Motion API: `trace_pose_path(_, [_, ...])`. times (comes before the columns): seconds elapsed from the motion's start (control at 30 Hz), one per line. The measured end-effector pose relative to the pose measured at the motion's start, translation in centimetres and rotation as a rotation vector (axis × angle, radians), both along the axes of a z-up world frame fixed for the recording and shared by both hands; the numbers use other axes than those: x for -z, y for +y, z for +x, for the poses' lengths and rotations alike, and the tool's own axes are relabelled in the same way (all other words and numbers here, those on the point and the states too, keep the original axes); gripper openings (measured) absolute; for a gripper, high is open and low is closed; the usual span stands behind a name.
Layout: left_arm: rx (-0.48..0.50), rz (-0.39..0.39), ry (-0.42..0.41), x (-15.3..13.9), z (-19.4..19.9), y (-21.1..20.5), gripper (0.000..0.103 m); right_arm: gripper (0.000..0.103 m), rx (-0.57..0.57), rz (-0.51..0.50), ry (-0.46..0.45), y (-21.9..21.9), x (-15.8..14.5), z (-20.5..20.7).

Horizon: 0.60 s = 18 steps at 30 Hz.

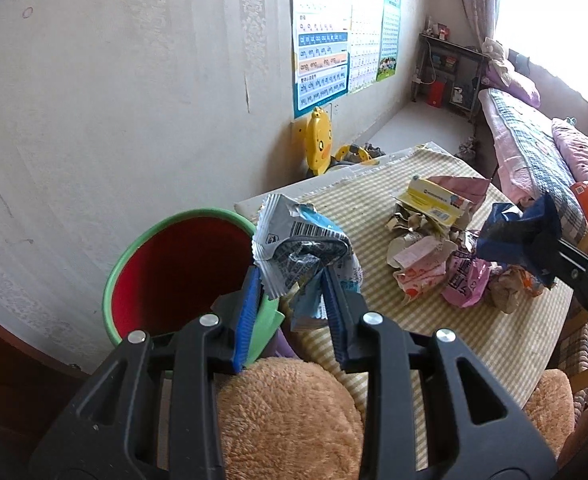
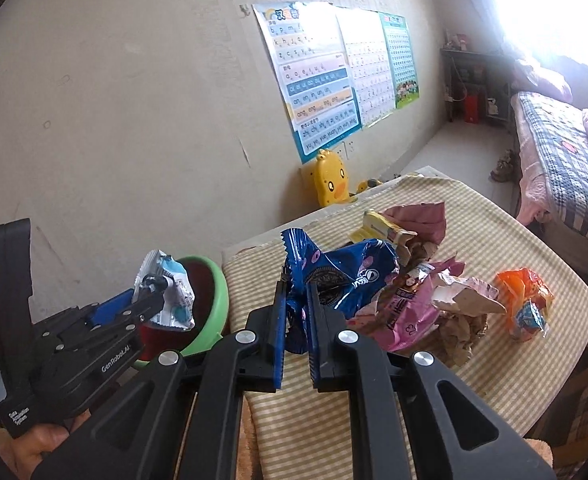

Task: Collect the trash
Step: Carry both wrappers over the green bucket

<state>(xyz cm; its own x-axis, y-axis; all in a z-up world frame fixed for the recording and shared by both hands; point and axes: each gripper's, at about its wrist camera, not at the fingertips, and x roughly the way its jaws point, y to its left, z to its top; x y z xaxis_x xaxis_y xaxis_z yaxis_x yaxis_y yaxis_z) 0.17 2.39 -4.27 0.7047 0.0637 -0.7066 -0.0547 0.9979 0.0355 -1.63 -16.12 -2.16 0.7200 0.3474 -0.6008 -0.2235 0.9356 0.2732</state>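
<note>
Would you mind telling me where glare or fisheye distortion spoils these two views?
Left wrist view: the window at upper right is blown out, and the wall bows strongly; the silver wrapper stays sharp. Right wrist view: glare floods the upper right corner and hazes the bed; the blue wrapper reads clearly.

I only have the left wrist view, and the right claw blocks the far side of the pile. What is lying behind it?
Observer: An orange packet lies alone on the striped cloth, apart from the pile.
Operator: How is the right claw gripping?
Observer: The right claw is shut on a blue cookie wrapper near its crimped edge.
Operator: Is my wrapper at the bin?
Observer: Side-on, the left claw holds its white wrapper before the mouth of the green bin.
</note>
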Motion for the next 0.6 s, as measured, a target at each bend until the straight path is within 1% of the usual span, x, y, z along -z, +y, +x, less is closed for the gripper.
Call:
trace_pose_path(0.27, [-0.019, 0.019, -0.021, -0.4, -0.3, 0.7, 0.031, 0.009, -0.030, -0.003, -0.005, 1.1, -0.2, -0.3])
trace_pose_path(0.6, [-0.057, 0.012, -0.024, -0.2, -0.4, 2.6, 0.031, 0.009, -0.074, -0.020, -0.008, 3.0, -0.3, -0.5])
